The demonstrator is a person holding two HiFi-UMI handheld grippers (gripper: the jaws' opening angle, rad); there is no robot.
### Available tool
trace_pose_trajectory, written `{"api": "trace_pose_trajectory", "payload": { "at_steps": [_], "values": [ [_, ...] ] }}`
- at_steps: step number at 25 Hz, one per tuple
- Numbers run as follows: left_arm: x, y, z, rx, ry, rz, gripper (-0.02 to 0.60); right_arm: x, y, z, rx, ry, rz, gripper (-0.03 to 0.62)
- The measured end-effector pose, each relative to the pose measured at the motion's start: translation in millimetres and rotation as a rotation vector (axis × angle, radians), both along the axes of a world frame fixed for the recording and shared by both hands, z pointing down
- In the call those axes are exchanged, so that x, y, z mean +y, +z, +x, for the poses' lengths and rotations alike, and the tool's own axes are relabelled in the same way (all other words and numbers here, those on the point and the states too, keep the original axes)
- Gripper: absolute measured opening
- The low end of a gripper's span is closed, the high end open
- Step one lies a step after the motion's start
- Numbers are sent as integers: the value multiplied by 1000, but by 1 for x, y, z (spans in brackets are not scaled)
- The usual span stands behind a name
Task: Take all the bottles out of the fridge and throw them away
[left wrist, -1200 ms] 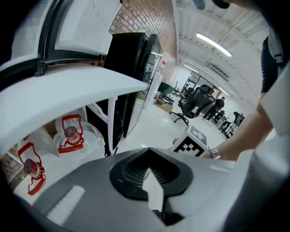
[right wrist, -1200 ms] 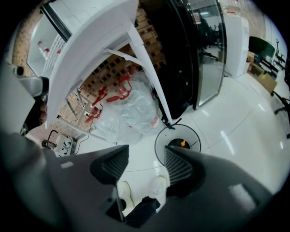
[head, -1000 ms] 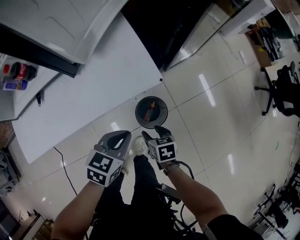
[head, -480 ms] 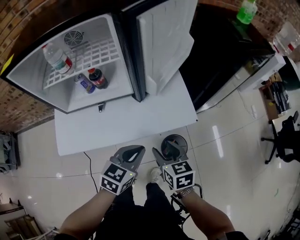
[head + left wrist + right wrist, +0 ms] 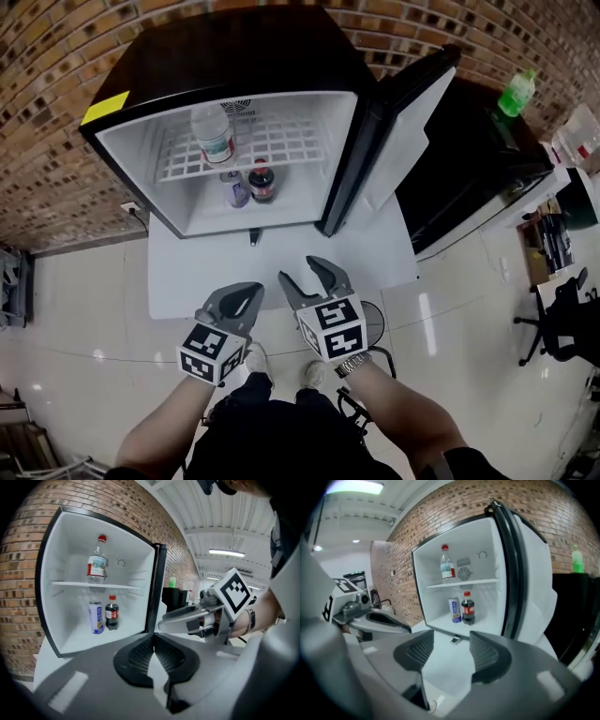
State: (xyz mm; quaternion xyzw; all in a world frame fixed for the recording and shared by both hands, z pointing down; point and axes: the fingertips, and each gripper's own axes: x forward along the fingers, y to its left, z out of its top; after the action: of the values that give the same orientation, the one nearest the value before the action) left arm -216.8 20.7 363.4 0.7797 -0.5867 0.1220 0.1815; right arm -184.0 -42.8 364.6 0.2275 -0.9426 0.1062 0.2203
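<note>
So the fridge (image 5: 141,159) gapes wide open, smooth white inside, wire shelf (image 5: 286,145); left gripper (image 5: 247,292) pressed shut, right gripper (image 5: 300,272) spread empty, both outside it.

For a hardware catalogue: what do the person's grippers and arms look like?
The left gripper and right gripper are grey with black ribbed pads; each carries a cube of black-and-white square markers. A metal wristwatch is worn behind the right one.

Water bottle (image 5: 214,134) stands on the fridge shelf (image 5: 292,142); can (image 5: 234,189) left of cola bottle (image 5: 262,181) below.
</note>
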Motion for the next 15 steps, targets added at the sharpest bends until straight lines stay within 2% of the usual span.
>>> {"api": "trace_pose_trajectory", "payload": {
  "at_steps": [8, 15],
  "values": [
    [12, -21, -78, 1, -79, 56, 4, -31, -65, -89, -21, -30, 165, 239],
    [6, -40, -118, 5, -99, 109, 5, -61, -120, -153, -39, -32, 264, 266]
  ]
}}
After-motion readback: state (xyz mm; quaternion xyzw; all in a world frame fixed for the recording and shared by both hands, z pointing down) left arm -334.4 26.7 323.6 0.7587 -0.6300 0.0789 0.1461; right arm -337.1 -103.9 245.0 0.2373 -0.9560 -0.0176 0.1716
